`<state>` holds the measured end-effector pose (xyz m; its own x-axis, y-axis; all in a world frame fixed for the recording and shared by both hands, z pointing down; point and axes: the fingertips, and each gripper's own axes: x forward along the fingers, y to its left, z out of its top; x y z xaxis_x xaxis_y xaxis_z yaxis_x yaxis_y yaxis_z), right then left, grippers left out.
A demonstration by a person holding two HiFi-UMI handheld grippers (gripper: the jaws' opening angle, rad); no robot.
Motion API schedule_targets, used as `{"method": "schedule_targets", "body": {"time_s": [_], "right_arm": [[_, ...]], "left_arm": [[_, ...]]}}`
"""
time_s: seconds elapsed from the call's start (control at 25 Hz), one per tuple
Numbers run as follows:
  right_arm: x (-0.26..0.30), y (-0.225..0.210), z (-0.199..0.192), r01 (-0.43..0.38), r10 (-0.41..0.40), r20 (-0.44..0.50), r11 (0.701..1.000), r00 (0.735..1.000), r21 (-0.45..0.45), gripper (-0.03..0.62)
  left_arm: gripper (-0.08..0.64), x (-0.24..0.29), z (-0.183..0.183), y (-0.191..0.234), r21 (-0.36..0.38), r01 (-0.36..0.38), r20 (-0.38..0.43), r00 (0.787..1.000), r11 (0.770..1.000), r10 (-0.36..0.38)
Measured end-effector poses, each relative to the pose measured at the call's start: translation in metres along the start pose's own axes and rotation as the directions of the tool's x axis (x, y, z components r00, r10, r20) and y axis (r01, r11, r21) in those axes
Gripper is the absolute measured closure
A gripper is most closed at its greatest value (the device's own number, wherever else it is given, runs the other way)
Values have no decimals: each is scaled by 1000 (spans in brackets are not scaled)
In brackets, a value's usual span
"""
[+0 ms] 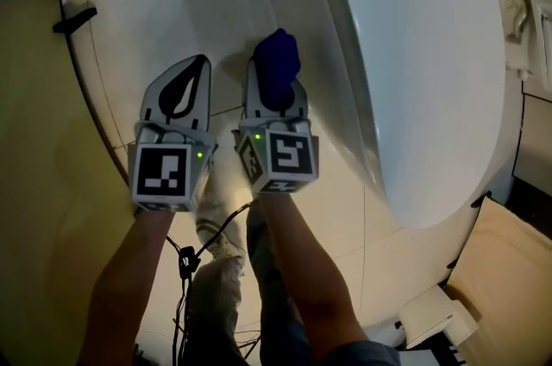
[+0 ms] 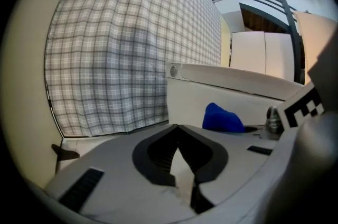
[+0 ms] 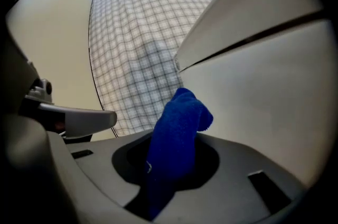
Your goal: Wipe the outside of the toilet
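Right hand-held gripper [image 1: 274, 101] clamps cloth [image 1: 276, 62] beside toilet [image 1: 423, 53] edge.

Two grippers are showing, the left gripper [image 1: 200, 64] and the right gripper [image 1: 274, 97]. One blue cloth [image 1: 276, 60] is showing. One toilet [image 1: 431, 53] is standing here. One checked curtain [image 2: 132, 48] is hanging. Two forearms are showing, the left forearm [image 1: 129, 287] and the right forearm [image 1: 302, 269].

The toilet [image 1: 423, 53] is seen to be smooth, shiny and white, like hard ceramic. The blue cloth [image 1: 276, 60] is soft and fuzzy. The left gripper [image 1: 199, 65] and right gripper [image 1: 274, 85] are made of dull grey plastic. The checked fabric [image 2: 132, 48] is woven and not shiny.
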<state>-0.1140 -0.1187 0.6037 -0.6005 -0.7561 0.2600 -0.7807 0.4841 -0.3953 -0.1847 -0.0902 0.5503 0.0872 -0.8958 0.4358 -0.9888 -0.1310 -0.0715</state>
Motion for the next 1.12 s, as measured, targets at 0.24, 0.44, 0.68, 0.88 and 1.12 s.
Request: {"method": "schedule_targets", "body": {"time_s": [0.24,0.44,0.68,0.88,1.12], "right_arm": [[123,0,8,-82,82,-21,996,996,-37,520],[201,-26,-3,-54,51,-71,998,996,-39,520],[208,-46,-21,-2,1,-82,1000,997,-9,520],[129,-55,-60,48,-45,-119,999,992,17,520],[12,-67,-98,146,-139,-140,988,980,43,520]], "left_arm": [[543,28,2,57,-23,-104,4,995,994,104],[543,56,-7,80,-22,-134,16,991,991,134],[543,72,-30,83,-28,-131,-8,991,991,131],[544,63,-43,49,-17,-77,-38,996,997,76],[543,41,-65,-20,-1,51,-69,996,999,-51]]}}
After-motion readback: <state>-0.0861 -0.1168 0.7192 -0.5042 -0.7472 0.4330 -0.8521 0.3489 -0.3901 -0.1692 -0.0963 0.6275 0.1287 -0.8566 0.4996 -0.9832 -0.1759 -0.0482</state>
